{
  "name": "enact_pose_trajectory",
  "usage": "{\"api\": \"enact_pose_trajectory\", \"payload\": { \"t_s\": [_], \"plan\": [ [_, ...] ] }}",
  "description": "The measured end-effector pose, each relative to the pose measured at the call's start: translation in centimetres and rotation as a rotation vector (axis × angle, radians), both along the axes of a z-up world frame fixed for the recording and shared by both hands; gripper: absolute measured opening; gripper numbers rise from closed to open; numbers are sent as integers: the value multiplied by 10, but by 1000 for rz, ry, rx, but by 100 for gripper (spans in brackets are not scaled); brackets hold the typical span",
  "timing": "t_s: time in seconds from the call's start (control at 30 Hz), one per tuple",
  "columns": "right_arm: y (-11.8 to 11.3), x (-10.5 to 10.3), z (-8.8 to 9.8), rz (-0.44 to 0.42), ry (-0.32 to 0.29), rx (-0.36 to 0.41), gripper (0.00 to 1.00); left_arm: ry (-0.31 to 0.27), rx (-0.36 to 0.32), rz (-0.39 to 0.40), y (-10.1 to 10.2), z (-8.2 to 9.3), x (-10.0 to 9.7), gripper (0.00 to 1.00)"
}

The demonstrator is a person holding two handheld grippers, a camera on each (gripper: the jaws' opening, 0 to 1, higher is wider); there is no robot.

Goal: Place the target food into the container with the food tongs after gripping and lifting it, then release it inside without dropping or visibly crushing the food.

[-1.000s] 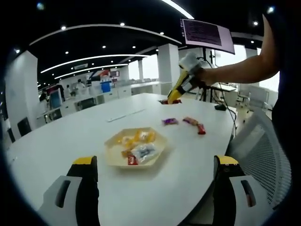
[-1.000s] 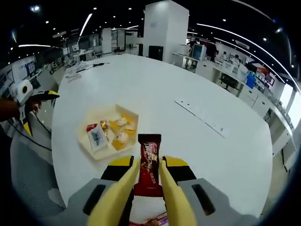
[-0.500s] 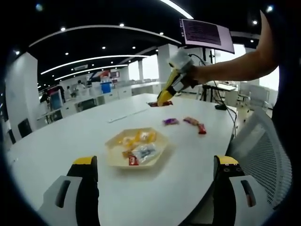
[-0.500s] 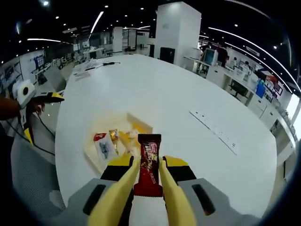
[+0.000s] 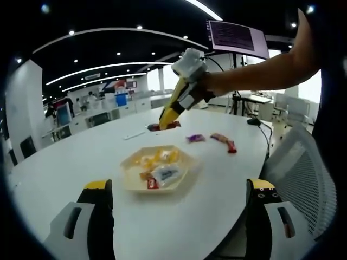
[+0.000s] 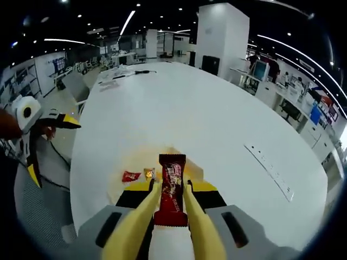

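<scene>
You have the red snack bar (image 6: 172,187) lifted and clamped in your right hand-held gripper (image 6: 172,205) above the counter (image 6: 217,119), over the tray (image 5: 157,169), so only lowering and releasing remain; your left hand-held gripper (image 5: 179,216) is spread, empty.

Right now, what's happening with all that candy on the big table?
A person is using the right tool to carry a red candy bar, pinched between its jaws, toward the yellow tray of wrapped snacks on the white table. A few more candies lie beside the tray. The left tool waits open, holding nothing.
</scene>
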State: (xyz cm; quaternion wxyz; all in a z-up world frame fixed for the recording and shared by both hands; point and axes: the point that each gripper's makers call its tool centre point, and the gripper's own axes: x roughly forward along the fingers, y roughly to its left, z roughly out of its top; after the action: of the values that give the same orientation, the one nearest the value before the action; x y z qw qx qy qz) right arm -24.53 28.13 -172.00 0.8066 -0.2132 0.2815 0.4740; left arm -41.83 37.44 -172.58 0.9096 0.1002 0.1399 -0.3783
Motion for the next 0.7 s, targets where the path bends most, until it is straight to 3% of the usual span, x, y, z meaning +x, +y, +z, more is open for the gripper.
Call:
{"api": "enact_pose_trajectory", "payload": {
  "t_s": [0.17, 0.33, 0.7],
  "plan": [
    [33, -3, -5, 51, 2, -1, 23, -2, 0, 3, 1, 0, 0, 99],
    [48, -4, -6, 83, 2, -5, 23, -5, -3, 2, 1, 1, 0, 98],
    [52, -2, -7, 105, -3, -18, 23, -8, -6, 12, 3, 2, 2, 98]
  ]
}}
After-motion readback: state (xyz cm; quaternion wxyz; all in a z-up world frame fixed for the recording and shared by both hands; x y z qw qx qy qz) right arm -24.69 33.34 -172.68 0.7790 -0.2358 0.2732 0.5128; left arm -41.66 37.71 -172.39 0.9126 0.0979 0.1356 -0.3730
